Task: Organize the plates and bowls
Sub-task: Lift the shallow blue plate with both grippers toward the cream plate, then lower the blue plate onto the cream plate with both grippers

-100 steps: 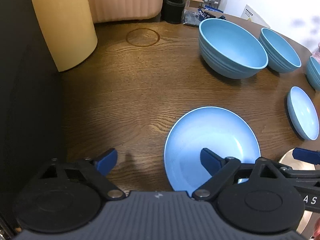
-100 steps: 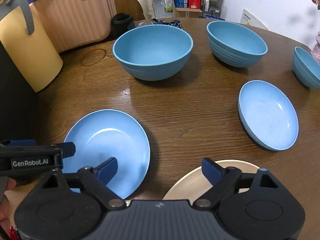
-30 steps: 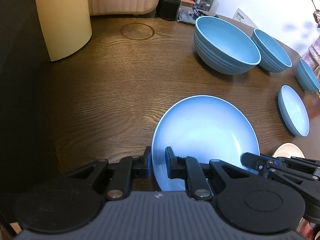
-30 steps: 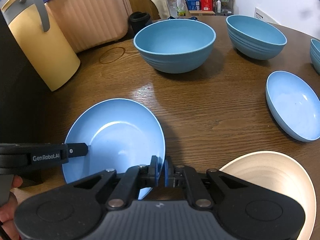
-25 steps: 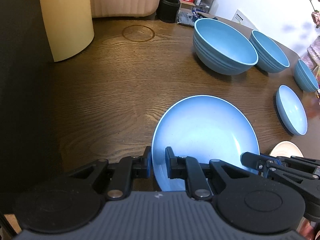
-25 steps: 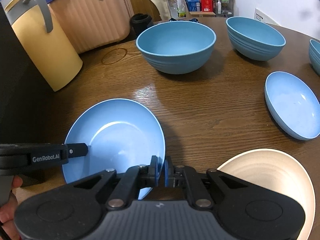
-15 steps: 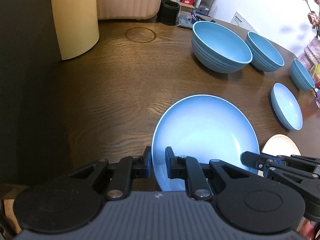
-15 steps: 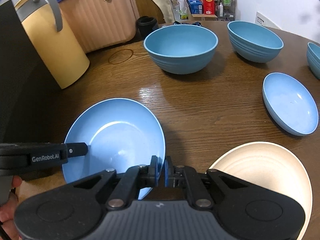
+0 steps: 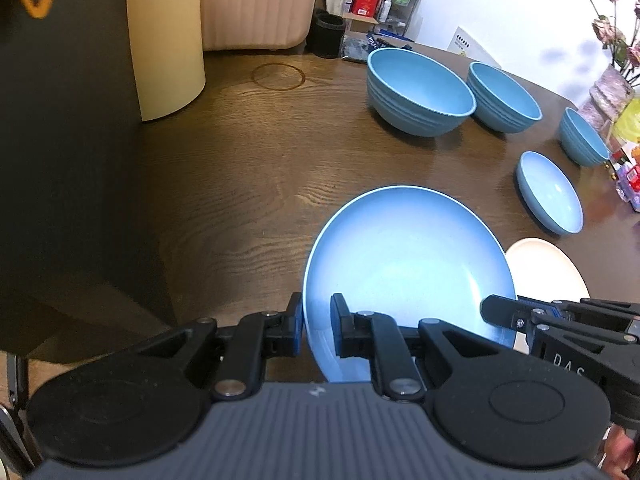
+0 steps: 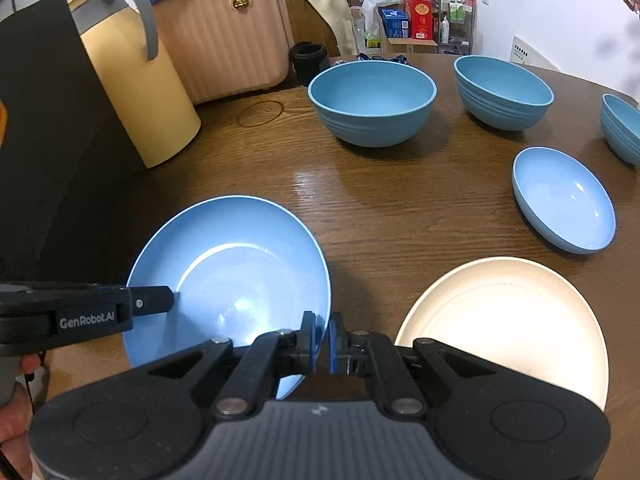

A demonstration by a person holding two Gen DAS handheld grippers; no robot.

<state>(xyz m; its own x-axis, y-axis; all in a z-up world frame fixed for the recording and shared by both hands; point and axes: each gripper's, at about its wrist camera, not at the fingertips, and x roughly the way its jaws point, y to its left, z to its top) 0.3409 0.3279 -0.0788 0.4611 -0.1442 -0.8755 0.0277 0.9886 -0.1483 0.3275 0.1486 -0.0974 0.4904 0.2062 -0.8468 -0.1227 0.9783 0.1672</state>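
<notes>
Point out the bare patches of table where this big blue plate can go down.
Widest bare wood: left of the big blue plate, between it, the yellow container and the ring stain. A narrower strip runs between the plate and the largest bowl. The right side is crowded: cream plate, small blue dish, two more bowls behind.
</notes>
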